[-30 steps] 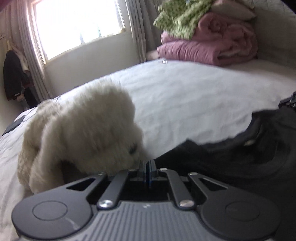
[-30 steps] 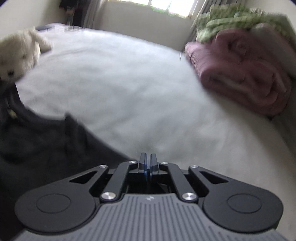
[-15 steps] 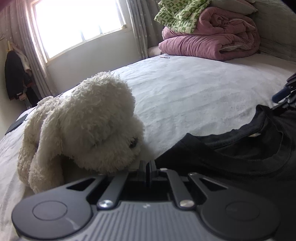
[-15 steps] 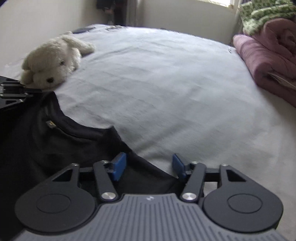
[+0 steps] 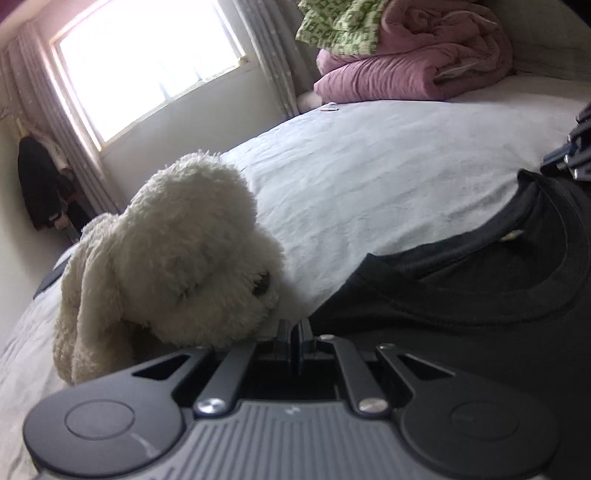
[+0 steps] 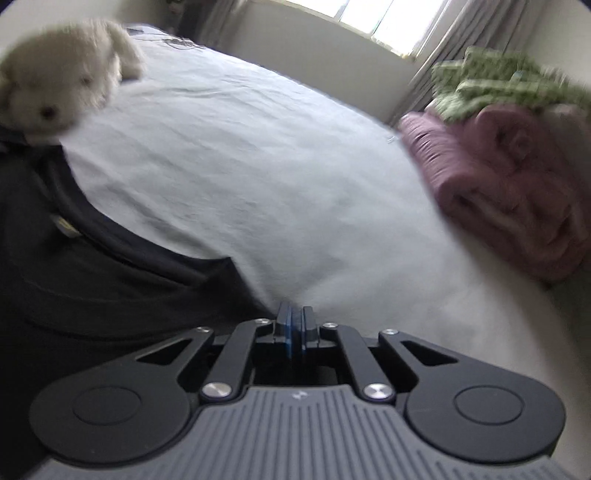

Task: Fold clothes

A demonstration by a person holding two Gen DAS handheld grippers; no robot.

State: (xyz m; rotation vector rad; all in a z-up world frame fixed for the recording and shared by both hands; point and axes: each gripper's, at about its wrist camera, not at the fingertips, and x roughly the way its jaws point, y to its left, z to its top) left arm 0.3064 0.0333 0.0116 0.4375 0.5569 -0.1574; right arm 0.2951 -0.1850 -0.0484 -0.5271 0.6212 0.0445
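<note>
**Desk:** Biggest thing first, and why there?

**Photographer:** White bed (image 5: 388, 166), spread ahead of both grippers, serving as the folding surface. Far ahead and to the right of the left gripper (image 5: 294, 328), a rolled pink quilt (image 5: 406, 70) with a green blanket (image 5: 340, 22) on top, stacked well clear of the work.

**Desk:** And the garment?

**Photographer:** Black T-shirt (image 5: 461, 295), lying on the bed between the two grippers with the neckline facing away from them. Starts just right of the left gripper's tips and just left of the right gripper (image 6: 294, 314). Probably laid out by the shoulders so the body lies flat before a first fold.

**Desk:** Toy in the way?

**Photographer:** Plush dog (image 5: 192, 258), just ahead-left of the left gripper, muzzle close to the shirt's shoulder corner. Likely to crowd any fold towards that side.

**Desk:** Grippers?

**Photographer:** Left: jaws opening, only a slit showing; cannot tell whether cloth sits between them. Right: pads pressed together at the shirt's near shoulder edge; fabric caught or not, impossible to say through the blur.

**Desk:** Smallest detail?

**Photographer:** Pale label (image 5: 511, 234) inside the collar, showing the neck lying open.
</note>
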